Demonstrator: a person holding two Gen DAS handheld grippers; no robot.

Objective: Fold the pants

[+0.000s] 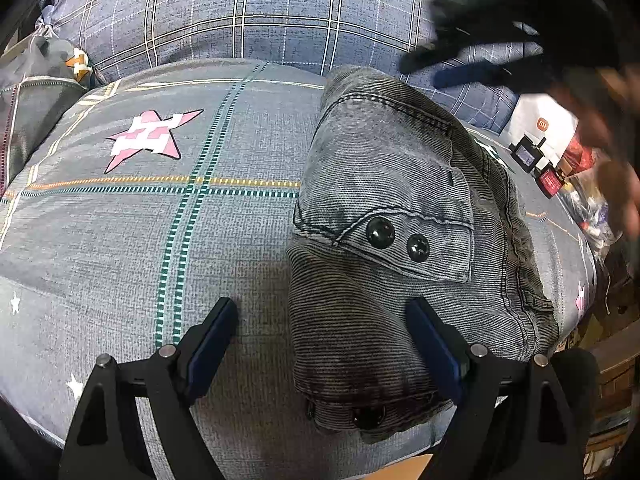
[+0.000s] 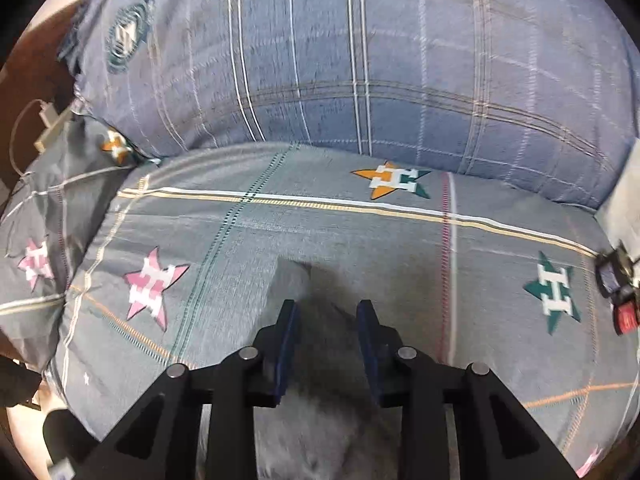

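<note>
While pants [image 1: 384, 216] lie folded, bedsheet [image 1: 140, 240] leftward spreads bare — roomy.

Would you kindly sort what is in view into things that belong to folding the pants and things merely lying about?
Belongs to the job:
- grey pants, folded on the bedsheet
- left tool
- right tool

Lying about:
- plaid pillow
- white box
- small red gadget
</note>
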